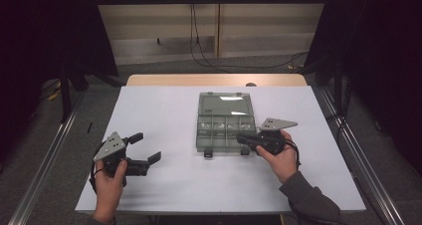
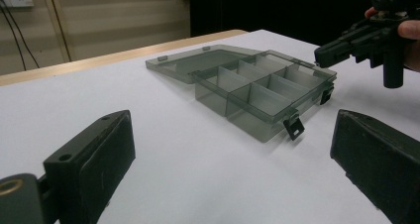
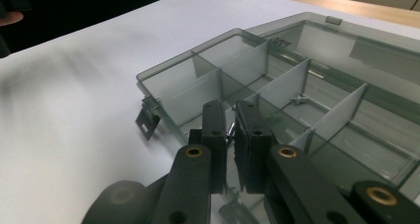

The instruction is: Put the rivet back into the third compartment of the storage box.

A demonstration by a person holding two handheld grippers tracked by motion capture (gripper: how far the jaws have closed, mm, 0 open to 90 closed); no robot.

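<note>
A smoky clear compartment box point(image 1: 224, 130) lies in the middle of the white table, its lid point(image 1: 224, 104) folded flat behind it. My right gripper point(image 1: 241, 139) hovers at the box's near right corner. In the right gripper view the box point(image 3: 317, 85) lies under my right gripper point(image 3: 229, 107), whose jaws are shut on a small shiny screw point(image 3: 230, 130). Another small metal piece point(image 3: 299, 99) rests in a middle compartment. My left gripper point(image 1: 147, 147) is held open over the table's near left. In its own view the left gripper point(image 2: 233, 164) gapes wide at the box point(image 2: 257, 85), with the right gripper point(image 2: 327, 53) beyond.
Two dark latches point(image 1: 208, 153) hang from the box's near edge. The white table top point(image 1: 164, 185) has a wooden strip point(image 1: 214, 79) at its far end. Metal rails point(image 1: 45, 160) run along the floor at both sides, and cables point(image 1: 199, 56) trail behind the table.
</note>
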